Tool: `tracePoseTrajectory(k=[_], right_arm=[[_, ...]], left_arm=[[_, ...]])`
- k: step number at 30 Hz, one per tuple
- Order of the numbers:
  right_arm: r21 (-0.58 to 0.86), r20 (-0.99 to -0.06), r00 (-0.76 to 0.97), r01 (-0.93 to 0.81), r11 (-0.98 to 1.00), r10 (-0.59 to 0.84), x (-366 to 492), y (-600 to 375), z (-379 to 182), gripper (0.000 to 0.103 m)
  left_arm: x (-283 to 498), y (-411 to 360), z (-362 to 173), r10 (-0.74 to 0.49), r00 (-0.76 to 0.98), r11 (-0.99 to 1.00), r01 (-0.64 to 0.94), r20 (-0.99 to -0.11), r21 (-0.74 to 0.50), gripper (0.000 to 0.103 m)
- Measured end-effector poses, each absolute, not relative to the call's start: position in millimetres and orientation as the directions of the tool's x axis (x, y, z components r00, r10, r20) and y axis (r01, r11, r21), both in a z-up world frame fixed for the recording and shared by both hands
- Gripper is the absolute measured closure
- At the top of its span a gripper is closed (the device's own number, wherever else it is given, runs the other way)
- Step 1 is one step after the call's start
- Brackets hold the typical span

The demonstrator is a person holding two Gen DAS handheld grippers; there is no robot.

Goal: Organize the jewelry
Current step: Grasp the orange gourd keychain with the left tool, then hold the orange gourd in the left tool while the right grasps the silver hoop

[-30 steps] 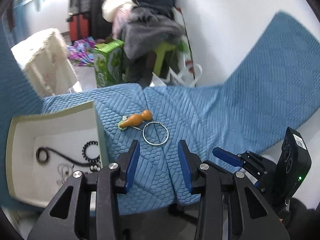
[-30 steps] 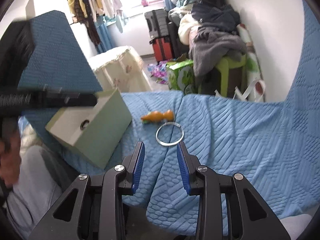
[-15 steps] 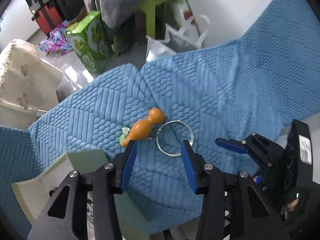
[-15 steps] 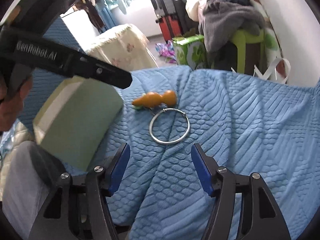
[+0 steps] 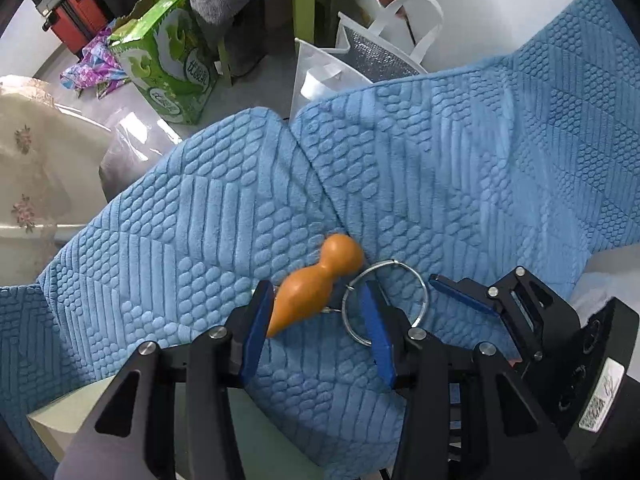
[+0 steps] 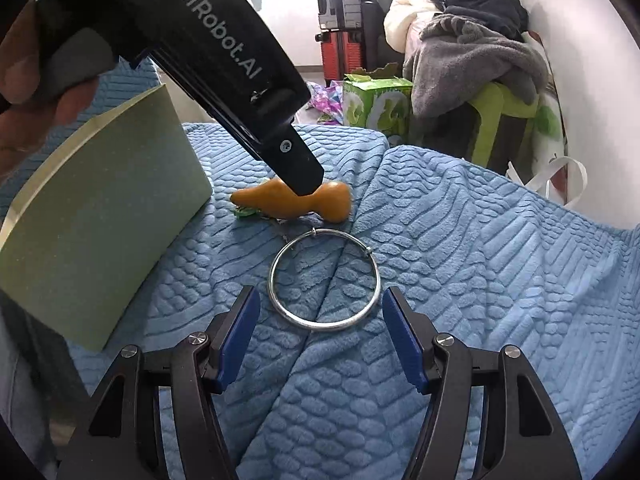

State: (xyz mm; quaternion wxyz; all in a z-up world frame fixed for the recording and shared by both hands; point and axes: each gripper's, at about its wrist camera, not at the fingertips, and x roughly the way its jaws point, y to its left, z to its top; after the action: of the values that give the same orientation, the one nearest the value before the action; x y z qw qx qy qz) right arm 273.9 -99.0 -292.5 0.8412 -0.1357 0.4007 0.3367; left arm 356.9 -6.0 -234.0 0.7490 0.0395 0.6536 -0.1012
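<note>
Left wrist view | your left tongs are straddling the orange gourd pendant, apart | your right tongs are gaping before the silver bangle.

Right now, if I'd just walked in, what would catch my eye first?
An orange gourd charm lying on the blue quilt, with the left hand-held gripper open around it. Just in front, a silver bangle lies ahead of the open right hand-held gripper.
</note>
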Motion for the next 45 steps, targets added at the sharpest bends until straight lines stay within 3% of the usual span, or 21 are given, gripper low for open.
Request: tracePoseTrajectory(k=[12,15,16,17,19,22,24,30,34,39,43,45], right_arm=[[0.012,-0.775,0.458,-0.679,0.734,0.436,286.6,-91.5,-300.7,0.038],[0.017,-0.772,0.459,-0.676,0.736,0.44,287.9,-94.1,-299.9,0.041],[0.025,-0.769,0.46,-0.674,0.738,0.445,287.8,-96.0,-299.0,0.043],[0.025,-0.766,0.467,-0.665,0.746,0.442,288.9,-97.6,-298.4,0.065],[-0.015,-0.774,0.492,-0.644,0.765,0.399,292.0,-99.9,-297.5,0.088],[0.056,-0.773,0.458,-0.639,0.767,0.439,297.7,-107.4,-295.5,0.088],[0.093,-0.774,0.437,-0.638,0.764,0.459,300.2,-110.3,-294.4,0.088],[0.138,-0.769,0.406,-0.648,0.749,0.494,301.6,-113.1,-290.4,0.08],[0.147,-0.767,0.402,-0.65,0.745,0.501,297.9,-116.1,-289.5,0.079],[0.175,-0.746,0.397,-0.657,0.733,0.534,295.9,-122.4,-283.3,0.069],[0.168,-0.735,0.408,-0.664,0.728,0.542,291.5,-120.9,-280.7,0.034],[0.156,-0.741,0.411,-0.664,0.731,0.531,290.4,-117.6,-282.4,0.029]], left_arm=[[367.3,-7.5,-252.7,-0.1,0.104,0.972,0.221,-0.99,-0.075,0.057],[366.9,-9.4,-254.8,-0.099,0.101,0.973,0.217,-0.99,-0.075,0.057],[367.5,-10.3,-256.1,-0.096,0.099,0.973,0.219,-0.99,-0.072,0.057],[366.3,-10.9,-255.8,-0.096,0.099,0.973,0.221,-0.991,-0.072,0.057],[367.4,-12.2,-258.5,-0.09,0.098,0.973,0.221,-0.991,-0.067,0.057],[368.0,-15.5,-264.2,-0.074,0.096,0.974,0.22,-0.993,-0.051,0.059],[365.5,-15.9,-266.3,-0.069,0.096,0.976,0.214,-0.993,-0.047,0.071],[355.1,-14.0,-258.7,-0.075,0.148,0.983,0.18,-0.986,-0.048,0.071],[344.4,-3.0,-240.6,-0.115,0.203,0.991,0.091,-0.973,-0.098,0.071],[319.9,14.7,-210.7,-0.175,0.284,0.981,-0.03,-0.943,-0.192,0.071],[292.2,23.3,-188.9,-0.166,0.35,0.971,-0.105,-0.922,-0.215,0.071],[278.8,27.4,-181.5,-0.189,0.375,0.956,-0.142,-0.908,-0.257,0.071]])
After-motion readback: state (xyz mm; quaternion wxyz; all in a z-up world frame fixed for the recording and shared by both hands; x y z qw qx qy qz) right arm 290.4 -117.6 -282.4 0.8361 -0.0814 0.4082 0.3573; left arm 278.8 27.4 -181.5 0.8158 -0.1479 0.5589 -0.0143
